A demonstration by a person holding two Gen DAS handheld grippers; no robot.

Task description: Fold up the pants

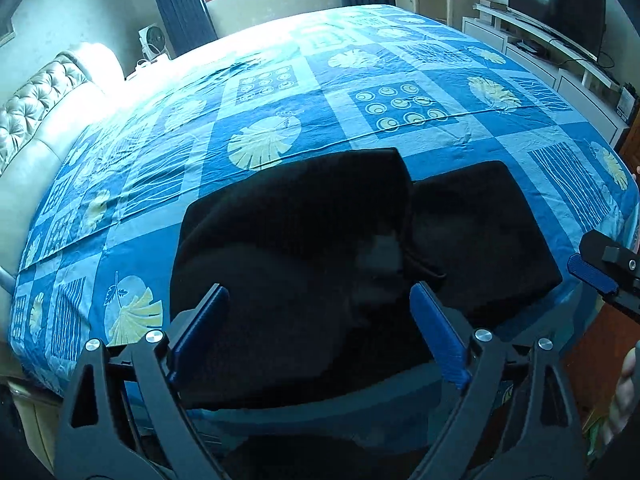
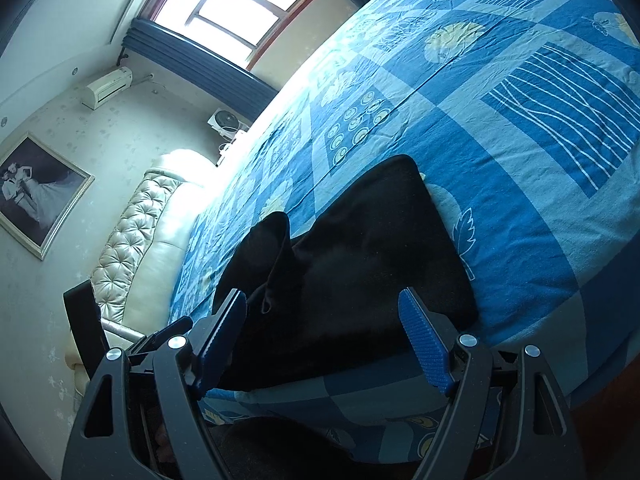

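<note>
Right gripper [image 1: 600, 276] cut by frame edge

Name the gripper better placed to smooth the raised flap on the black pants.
Probably left. The left gripper, jaws open and empty, looks straight down over the flap on the pants. The right gripper sees that flap off to its left.

you've got a blue patterned bedspread [image 1: 360, 80], a tufted headboard [image 1: 36, 100], a television [image 1: 560, 8], and what may be a small fan [image 1: 154, 42].
</note>
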